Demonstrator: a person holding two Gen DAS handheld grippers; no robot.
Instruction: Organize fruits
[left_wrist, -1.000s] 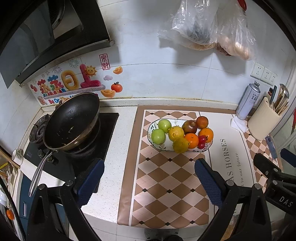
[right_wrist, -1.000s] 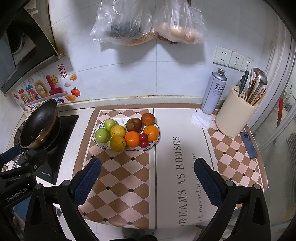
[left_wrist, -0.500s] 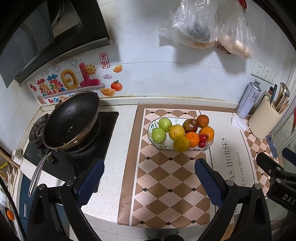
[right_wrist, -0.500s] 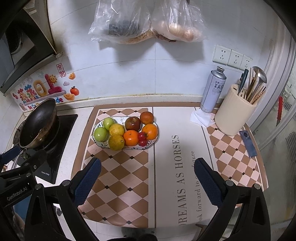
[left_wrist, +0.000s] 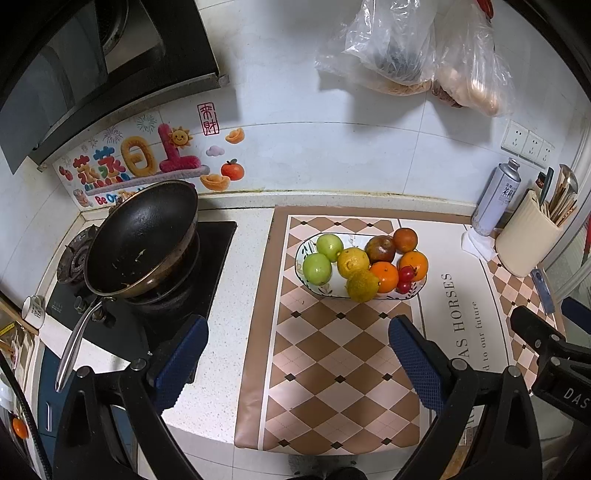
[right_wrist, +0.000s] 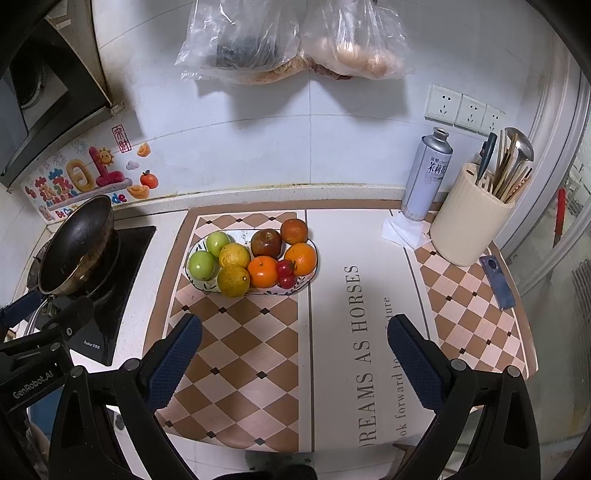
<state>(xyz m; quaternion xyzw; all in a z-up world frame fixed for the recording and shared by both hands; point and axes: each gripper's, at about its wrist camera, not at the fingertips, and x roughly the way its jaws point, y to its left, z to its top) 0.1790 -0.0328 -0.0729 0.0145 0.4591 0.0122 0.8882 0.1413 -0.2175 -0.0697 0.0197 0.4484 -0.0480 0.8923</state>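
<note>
An oval patterned plate (left_wrist: 301, 254) (right_wrist: 192, 275) sits on the checkered counter mat, piled with fruit: two green apples (left_wrist: 317, 268) (right_wrist: 201, 265), yellow citrus (left_wrist: 363, 285) (right_wrist: 233, 281), oranges (left_wrist: 384, 276) (right_wrist: 262, 271), a dark red apple (left_wrist: 380, 249) (right_wrist: 266, 242) and small red cherry tomatoes (left_wrist: 406, 274) (right_wrist: 284, 268). My left gripper (left_wrist: 297, 363) is open and empty, held above the mat in front of the plate. My right gripper (right_wrist: 294, 363) is open and empty, in front of and right of the plate.
A black wok (left_wrist: 142, 240) (right_wrist: 79, 245) sits on the stove at the left. A spray can (right_wrist: 426, 175), a cream utensil holder (right_wrist: 471, 218) and a blue phone (right_wrist: 496, 282) stand at the right. Plastic bags (right_wrist: 295, 40) hang on the wall.
Both grippers have drifted slightly, so the plate sits a little farther away in both views. Both stay open and empty. The fruit has not moved.
</note>
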